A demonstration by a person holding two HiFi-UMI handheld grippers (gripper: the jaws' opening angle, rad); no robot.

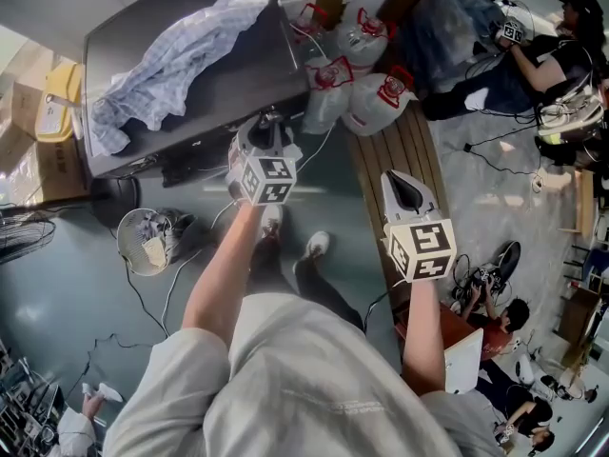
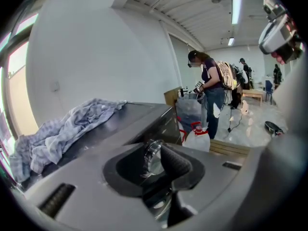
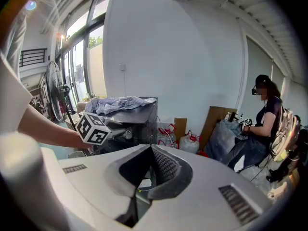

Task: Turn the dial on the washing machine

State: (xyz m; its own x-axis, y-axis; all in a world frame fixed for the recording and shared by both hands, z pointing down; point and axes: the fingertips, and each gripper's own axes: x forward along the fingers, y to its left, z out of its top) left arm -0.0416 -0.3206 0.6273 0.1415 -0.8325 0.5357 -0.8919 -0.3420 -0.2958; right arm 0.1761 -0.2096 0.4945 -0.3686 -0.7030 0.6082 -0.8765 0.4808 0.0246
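Note:
The dark grey washing machine (image 1: 224, 89) stands at the upper left with a blue-and-white checked cloth (image 1: 181, 50) heaped on its lid. My left gripper (image 1: 269, 122) reaches its front panel. In the left gripper view the silver dial (image 2: 150, 159) sits between the jaws, against the ribbed right pad (image 2: 177, 165), and the left gripper (image 2: 154, 152) is shut on it. The right gripper (image 1: 404, 187) hangs away from the machine over the floor. Its jaws meet at the tips, so the right gripper (image 3: 151, 150) is shut and holds nothing. From there the left gripper's marker cube (image 3: 94, 128) shows by the machine (image 3: 137, 117).
Several clear jugs with red caps (image 1: 376, 98) stand right of the machine beside a wooden pallet (image 1: 400, 150). A small round basket (image 1: 147, 241) and cables lie on the floor at left. People sit at the right (image 1: 495, 317); one stands by the bags (image 2: 209, 88).

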